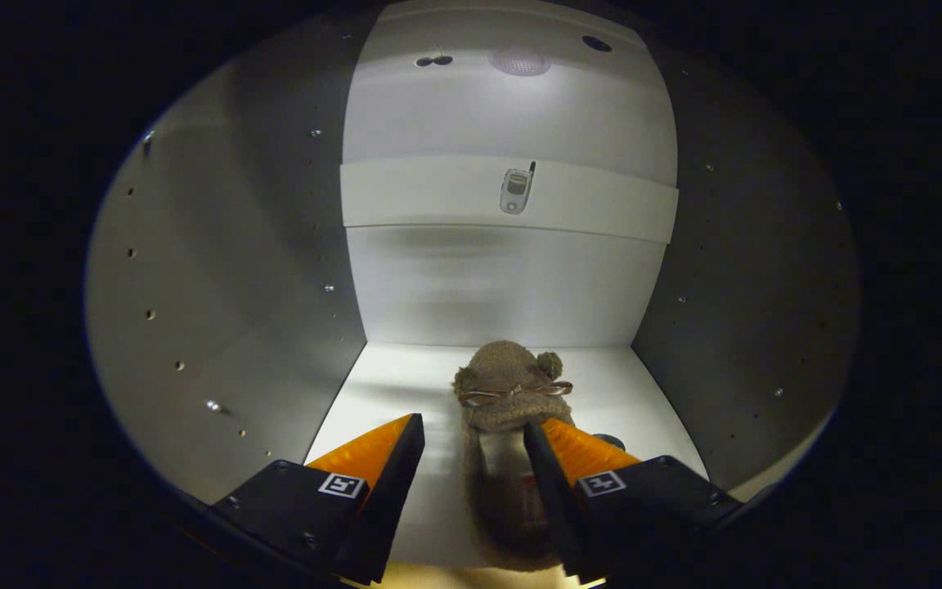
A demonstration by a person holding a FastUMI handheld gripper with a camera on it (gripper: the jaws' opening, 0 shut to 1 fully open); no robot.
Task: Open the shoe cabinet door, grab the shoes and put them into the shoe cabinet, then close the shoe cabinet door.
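A brown fuzzy slipper (508, 393) with small ears and a pair of glasses on its toe lies on the white floor of the shoe cabinet (389, 384), toe pointing at the back wall. My gripper (473, 427) is inside the cabinet and stands open. The slipper's heel end runs back between the fingers, close against the right finger (569, 446), with a clear gap to the left finger (377, 450). Only one side of the slipper meets a finger, so nothing is pressed from both sides.
The cabinet's side walls (234, 286) with rows of small holes close in on both sides. A horizontal rail (422, 192) with a small metal fitting (518, 190) crosses the back wall above the slipper. A dark round spot (608, 441) lies on the floor by the right finger.
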